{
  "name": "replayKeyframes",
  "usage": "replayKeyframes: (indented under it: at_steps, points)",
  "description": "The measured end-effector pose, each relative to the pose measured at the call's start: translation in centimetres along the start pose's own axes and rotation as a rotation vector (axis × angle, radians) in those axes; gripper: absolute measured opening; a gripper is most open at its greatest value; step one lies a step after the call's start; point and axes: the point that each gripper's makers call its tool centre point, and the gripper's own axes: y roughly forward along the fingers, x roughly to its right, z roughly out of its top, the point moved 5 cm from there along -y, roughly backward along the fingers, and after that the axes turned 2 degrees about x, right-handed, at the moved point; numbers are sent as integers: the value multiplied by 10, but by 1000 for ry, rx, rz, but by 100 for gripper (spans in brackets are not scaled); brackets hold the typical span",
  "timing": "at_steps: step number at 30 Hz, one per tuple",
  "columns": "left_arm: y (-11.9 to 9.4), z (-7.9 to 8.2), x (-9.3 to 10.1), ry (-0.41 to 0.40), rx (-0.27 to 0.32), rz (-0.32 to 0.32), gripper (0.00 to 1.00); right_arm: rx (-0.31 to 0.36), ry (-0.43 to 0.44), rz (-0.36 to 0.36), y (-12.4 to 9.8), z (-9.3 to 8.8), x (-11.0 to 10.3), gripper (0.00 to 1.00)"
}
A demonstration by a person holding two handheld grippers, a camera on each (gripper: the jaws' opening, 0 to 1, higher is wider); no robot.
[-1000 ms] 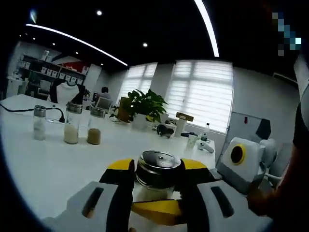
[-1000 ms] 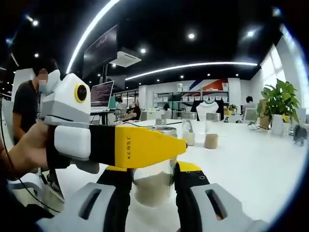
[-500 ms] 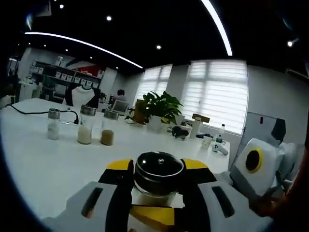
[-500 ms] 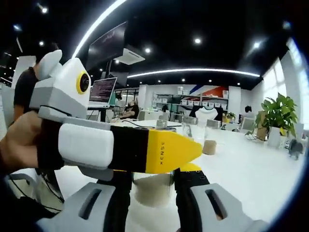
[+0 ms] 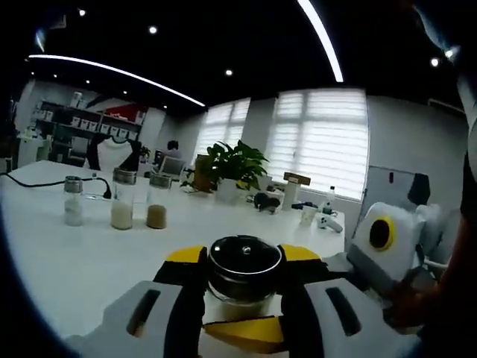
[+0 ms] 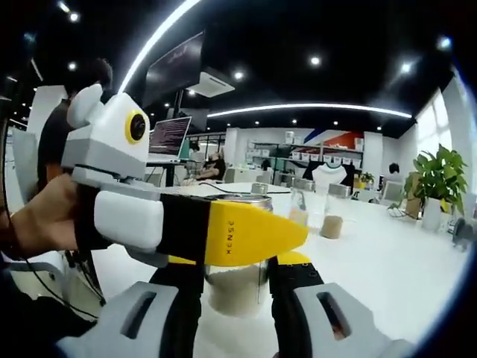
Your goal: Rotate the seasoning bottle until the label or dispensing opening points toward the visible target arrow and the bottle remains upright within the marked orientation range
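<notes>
A glass seasoning bottle [image 5: 244, 270] with a shiny metal lid stands upright on the white table [image 5: 89, 261]. My left gripper [image 5: 244, 261] is shut on it just below the lid. The right gripper's yellow jaw [image 5: 242, 333] crosses beneath, and its white body [image 5: 380, 250] sits to the right. In the right gripper view, the bottle [image 6: 235, 287] holds white seasoning, and my right gripper [image 6: 237, 268] is shut on its glass body. The left gripper's yellow jaw [image 6: 250, 235] lies across the bottle's top, held by a hand [image 6: 37, 224]. I see no label or arrow.
Three more seasoning bottles [image 5: 121, 207] stand in a row at the far left of the table, beside a black cable [image 5: 45, 179]. A potted plant [image 5: 231, 164] and small items stand further back. The same bottles [image 6: 332, 220] and plant [image 6: 432, 179] appear in the right gripper view.
Both views have shifted slightly with the hands. In the right gripper view the left gripper has dipped a little across the bottle. Both grippers keep their hold and the bottle stays upright.
</notes>
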Motion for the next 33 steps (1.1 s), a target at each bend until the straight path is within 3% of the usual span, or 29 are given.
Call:
replayKeyframes:
  at_steps: [6, 12, 17, 23, 26, 33]
  points:
    - [-6, 4, 0, 40, -2, -78, 39, 17, 48, 79, 0, 2, -2, 33]
    - [-9, 5, -3, 66, 7, -107, 39, 35, 73, 112, 0, 3, -5, 33]
    - [-13, 2, -3, 91, -38, -177, 39, 5, -10, 130, -1, 2, -9, 35]
    - [-19, 5, 0, 107, -47, -244, 39, 7, 2, 163, -1, 2, -13, 35]
    - [-22, 4, 5, 204, -69, -300, 39, 1, -31, 178, -1, 2, -16, 36]
    - [-27, 8, 8, 132, -59, -377, 39, 28, -45, 223, -6, 6, -22, 35]
